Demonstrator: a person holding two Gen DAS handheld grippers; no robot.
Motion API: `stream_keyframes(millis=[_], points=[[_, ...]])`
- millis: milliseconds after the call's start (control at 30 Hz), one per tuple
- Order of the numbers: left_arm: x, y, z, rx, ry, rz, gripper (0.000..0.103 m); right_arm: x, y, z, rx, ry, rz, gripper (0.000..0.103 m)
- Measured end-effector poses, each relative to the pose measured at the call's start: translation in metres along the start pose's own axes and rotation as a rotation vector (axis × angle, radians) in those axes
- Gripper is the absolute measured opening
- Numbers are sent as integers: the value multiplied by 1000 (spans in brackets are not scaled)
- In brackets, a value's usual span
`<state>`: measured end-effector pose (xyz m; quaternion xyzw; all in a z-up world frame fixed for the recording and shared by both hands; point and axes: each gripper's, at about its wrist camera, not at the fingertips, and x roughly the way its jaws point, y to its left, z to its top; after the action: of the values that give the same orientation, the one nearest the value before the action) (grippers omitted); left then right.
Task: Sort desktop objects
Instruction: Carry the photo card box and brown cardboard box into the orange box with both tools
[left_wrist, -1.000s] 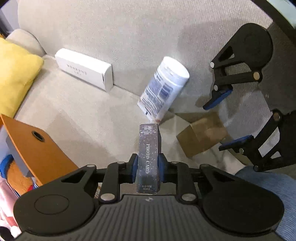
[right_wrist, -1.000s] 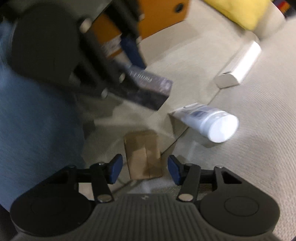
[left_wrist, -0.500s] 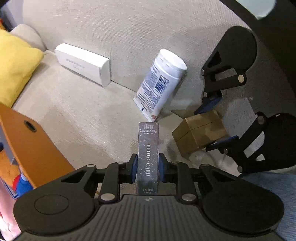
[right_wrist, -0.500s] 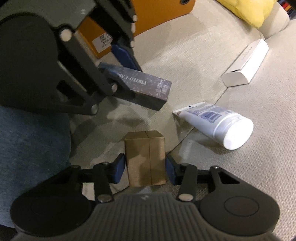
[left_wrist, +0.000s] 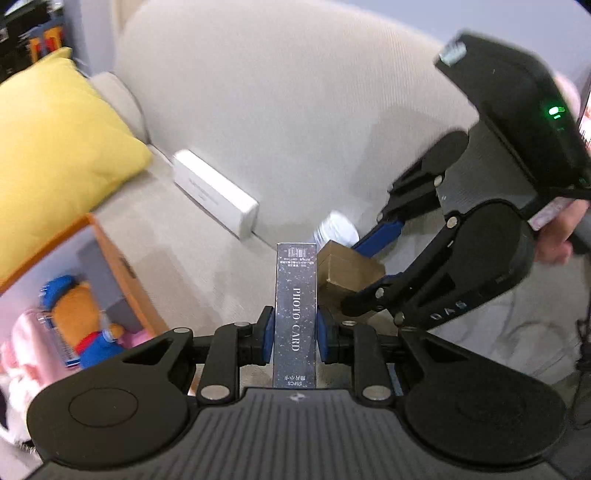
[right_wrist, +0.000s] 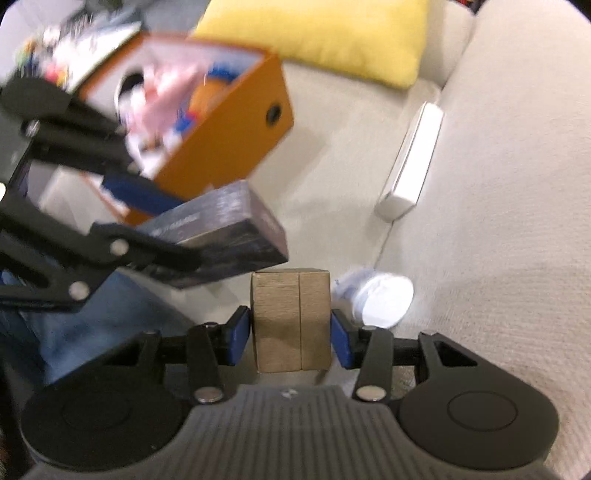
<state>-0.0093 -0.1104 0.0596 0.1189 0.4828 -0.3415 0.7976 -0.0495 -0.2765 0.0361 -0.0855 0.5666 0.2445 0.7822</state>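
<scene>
Carry step: left tongs (left_wrist: 295, 332) clamp the dark speckled "PHOTO CARD" box (left_wrist: 295, 302), right tongs (right_wrist: 290, 332) grip the small brown cardboard box (right_wrist: 290, 317), both lifted off the beige sofa (left_wrist: 277, 110). Next, likely swing both to the open orange storage box (right_wrist: 229, 140) at 10 o'clock and release inside.

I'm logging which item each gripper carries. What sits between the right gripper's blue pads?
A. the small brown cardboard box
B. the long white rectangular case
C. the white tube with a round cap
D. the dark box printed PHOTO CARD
A: in the right wrist view the right gripper's blue pads press both sides of the small brown cardboard box, while the dark PHOTO CARD box is clamped in the left gripper.
</scene>
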Motion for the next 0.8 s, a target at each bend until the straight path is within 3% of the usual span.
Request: stream_keyframes(millis=[267,367,467,633,800], points=[[-91,44,-24,-146,-151,30,26,-51,4,-10,157,-151,104,48],[-114,67,-39,-211,-198,48,26,-73,24,19,197,-193,142,48],[-126,88,-55,-275,-222,49,26,-58,64,63,204,-209,192,48],[-131,119,-82,-370,-229,54,26,-44,113,106,153,-145,143,48],[-123,146,-104,-439,-245,55,26,3,142,139,155,2,44,48]])
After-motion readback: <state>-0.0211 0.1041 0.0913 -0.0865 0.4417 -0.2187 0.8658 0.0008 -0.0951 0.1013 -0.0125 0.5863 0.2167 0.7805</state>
